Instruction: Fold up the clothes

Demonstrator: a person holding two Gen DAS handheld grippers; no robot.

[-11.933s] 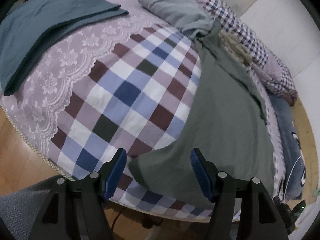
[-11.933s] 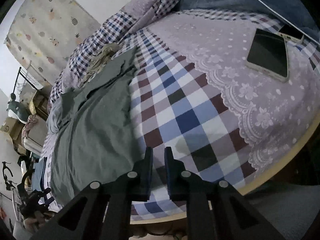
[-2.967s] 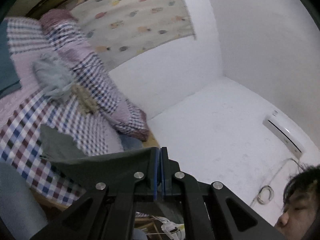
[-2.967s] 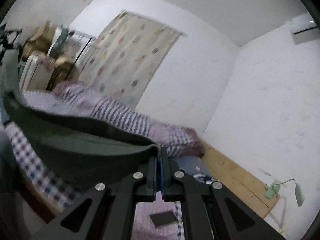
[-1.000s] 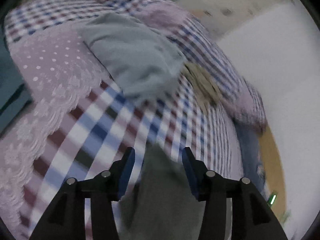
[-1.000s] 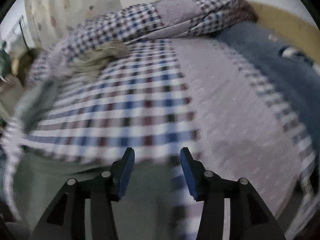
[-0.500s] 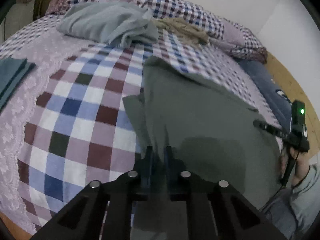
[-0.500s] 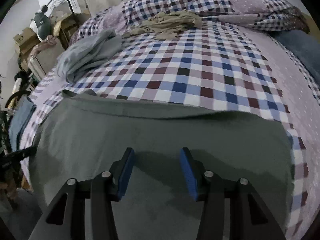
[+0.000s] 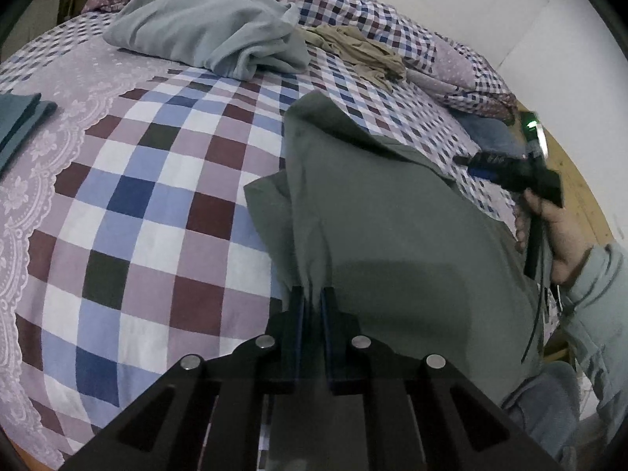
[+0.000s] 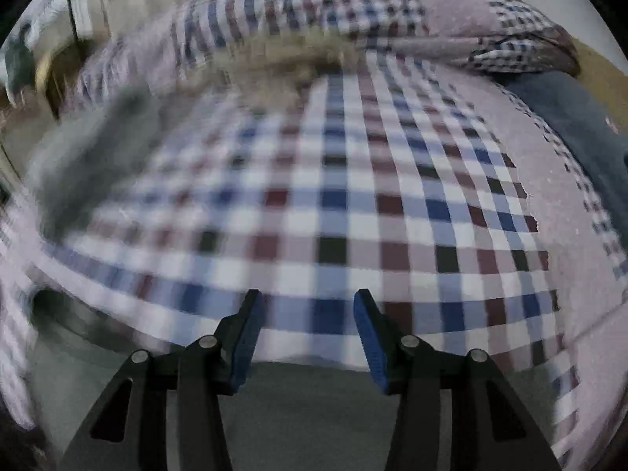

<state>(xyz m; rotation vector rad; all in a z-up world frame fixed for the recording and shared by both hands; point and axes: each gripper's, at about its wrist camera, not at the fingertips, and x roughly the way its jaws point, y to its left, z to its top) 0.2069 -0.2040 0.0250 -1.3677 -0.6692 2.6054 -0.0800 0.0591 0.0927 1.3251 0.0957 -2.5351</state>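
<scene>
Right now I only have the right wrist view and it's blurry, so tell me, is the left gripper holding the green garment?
Observer: Yes. The left gripper is shut on a bunched fold of the green garment, near its left side.
Operator: Is the garment lying flat?
Observer: Mostly. One flap sticks out sideways onto the checked bedspread.
Operator: Where is my right gripper relative to it?
Observer: The right gripper hangs above the garment's far right edge, held in a hand.
Operator: Anything else on the bed?
Observer: A crumpled light grey garment and a beige one lie at the far end, apart from the green one.
</scene>
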